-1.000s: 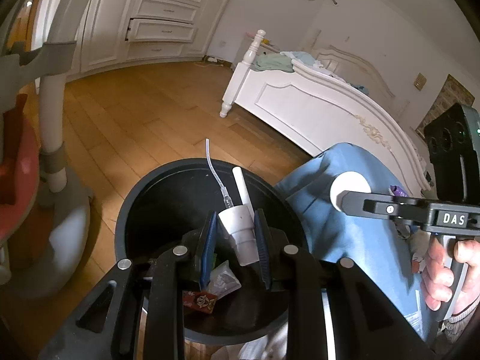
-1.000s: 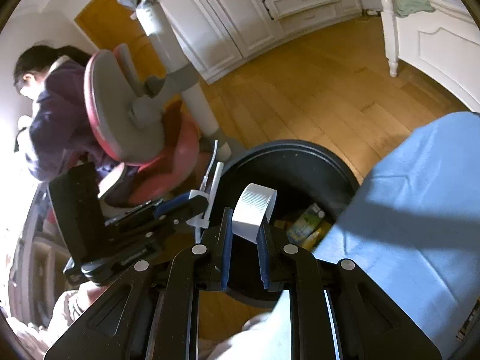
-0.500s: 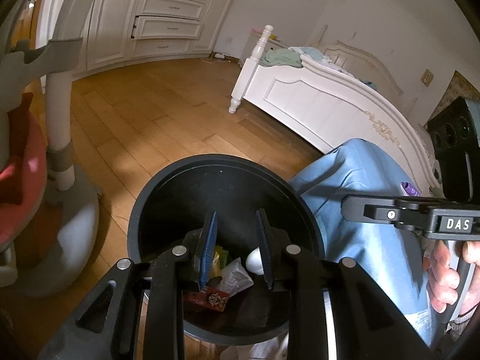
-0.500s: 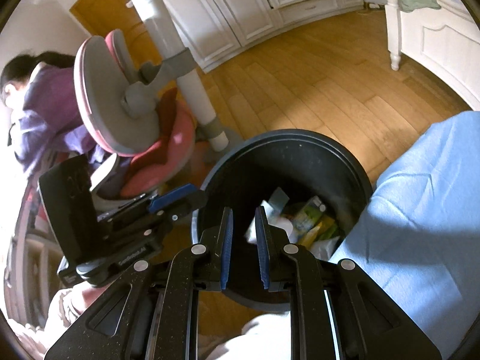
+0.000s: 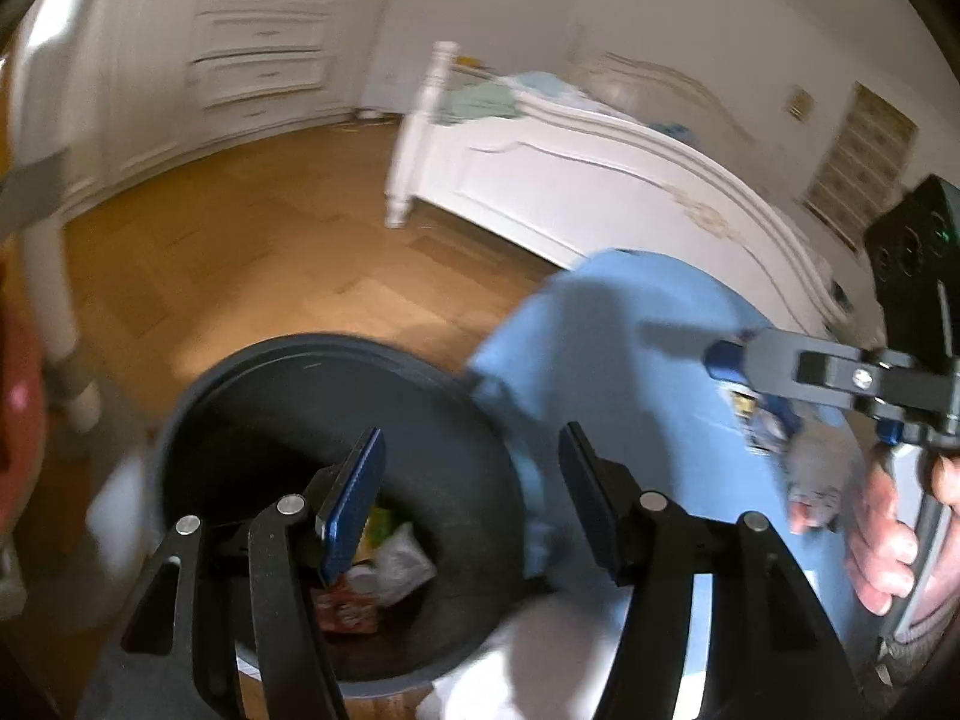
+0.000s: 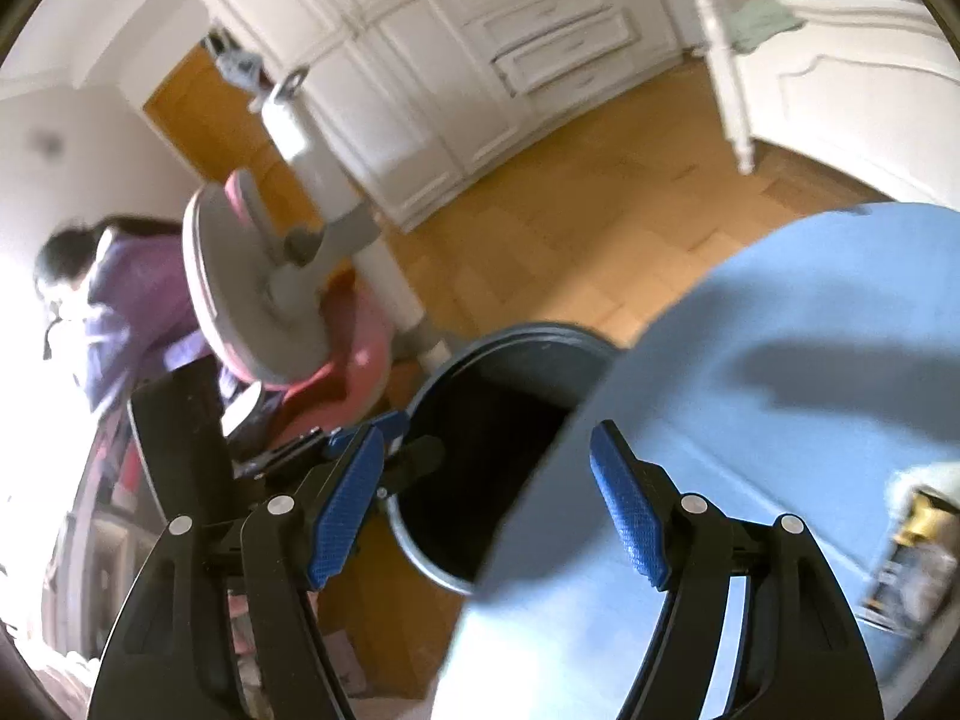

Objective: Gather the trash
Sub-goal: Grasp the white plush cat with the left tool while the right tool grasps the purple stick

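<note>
A round black trash bin stands on the wooden floor and holds several wrappers. It also shows in the right wrist view, partly behind a blue cloth. My left gripper is open and empty above the bin's right rim. My right gripper is open and empty over the bin's edge and the blue cloth. The right gripper also shows in the left wrist view, at the right. A crumpled wrapper lies on the blue cloth at the far right, blurred.
A pink and grey chair stands left of the bin, with a person in purple behind it. A white bed stands across the wooden floor. White drawers line the back wall.
The left gripper dropped the white tube piece and the right gripper dropped the tape roll into the bin. Both jaws have opened wide and both grippers have swung right, toward the blue cloth.
</note>
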`<action>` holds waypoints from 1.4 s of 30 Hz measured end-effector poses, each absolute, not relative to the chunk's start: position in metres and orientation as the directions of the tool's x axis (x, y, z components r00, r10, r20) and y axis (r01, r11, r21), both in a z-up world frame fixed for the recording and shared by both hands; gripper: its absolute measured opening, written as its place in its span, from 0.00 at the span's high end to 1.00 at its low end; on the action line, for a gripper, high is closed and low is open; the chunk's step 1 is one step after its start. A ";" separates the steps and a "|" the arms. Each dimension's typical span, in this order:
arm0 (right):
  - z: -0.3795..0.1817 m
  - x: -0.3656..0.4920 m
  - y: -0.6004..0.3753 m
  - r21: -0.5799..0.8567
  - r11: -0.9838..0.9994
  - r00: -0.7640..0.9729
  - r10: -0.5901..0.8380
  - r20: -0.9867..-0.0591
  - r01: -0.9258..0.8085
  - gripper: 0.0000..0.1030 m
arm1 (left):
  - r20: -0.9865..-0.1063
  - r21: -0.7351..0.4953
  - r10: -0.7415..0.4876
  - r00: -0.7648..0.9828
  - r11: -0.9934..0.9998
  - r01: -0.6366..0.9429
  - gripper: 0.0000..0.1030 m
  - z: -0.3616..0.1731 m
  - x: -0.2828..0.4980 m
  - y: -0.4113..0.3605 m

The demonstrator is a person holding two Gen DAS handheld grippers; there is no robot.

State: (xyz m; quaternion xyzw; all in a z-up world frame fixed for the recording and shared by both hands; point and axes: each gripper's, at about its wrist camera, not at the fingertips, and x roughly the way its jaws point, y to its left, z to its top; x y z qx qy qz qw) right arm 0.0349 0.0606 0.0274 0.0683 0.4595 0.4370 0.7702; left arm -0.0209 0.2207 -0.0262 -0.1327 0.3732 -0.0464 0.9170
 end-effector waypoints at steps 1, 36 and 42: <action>0.029 0.036 0.047 0.501 0.620 0.218 0.733 -0.644 -0.603 0.31 | -0.672 -0.272 -0.200 0.713 0.962 0.014 0.41 -0.023 -0.018 0.210; -0.043 0.044 -0.213 0.095 0.897 0.479 0.317 -0.819 -0.431 0.42 | -0.782 -0.121 -0.378 0.496 0.872 0.474 0.37 -0.046 0.035 -0.065; -0.045 0.045 -0.203 0.046 0.893 0.489 0.288 -0.824 -0.448 0.75 | -0.781 -0.135 -0.398 0.481 0.859 0.493 0.55 -0.048 0.031 -0.063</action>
